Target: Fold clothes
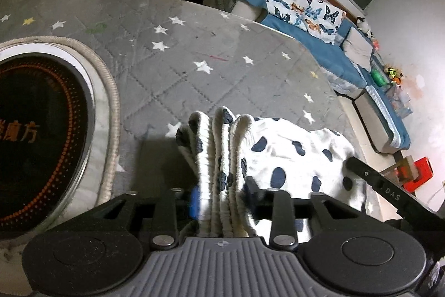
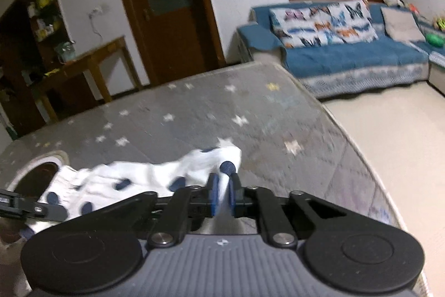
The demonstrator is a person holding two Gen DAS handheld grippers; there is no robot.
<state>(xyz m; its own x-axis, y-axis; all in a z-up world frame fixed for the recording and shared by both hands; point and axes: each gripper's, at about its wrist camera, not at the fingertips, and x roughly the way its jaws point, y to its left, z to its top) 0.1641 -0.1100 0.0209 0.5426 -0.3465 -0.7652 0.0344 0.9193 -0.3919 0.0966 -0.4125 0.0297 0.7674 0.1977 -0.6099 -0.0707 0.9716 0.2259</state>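
A white garment with dark blue spots (image 1: 289, 155) lies on the grey star-patterned table cover (image 1: 194, 46). My left gripper (image 1: 222, 199) is shut on its bunched ribbed waistband, whose folds stick out past the fingertips. In the right wrist view the same spotted garment (image 2: 144, 177) stretches to the left, and my right gripper (image 2: 222, 194) is shut on its other end, the blue pads pinching a corner of cloth. The right gripper's black arm (image 1: 389, 191) shows at the right of the left wrist view. The left gripper's arm (image 2: 30, 209) shows at the left edge of the right view.
A round heater opening (image 1: 41, 135) with a braided rim is set into the table at left. A blue sofa (image 2: 347, 54) with a butterfly pillow stands beyond the table's far edge. A wooden door (image 2: 167, 4) and a small wooden table (image 2: 91, 60) stand at the back. Pale floor (image 2: 389, 130) lies to the right.
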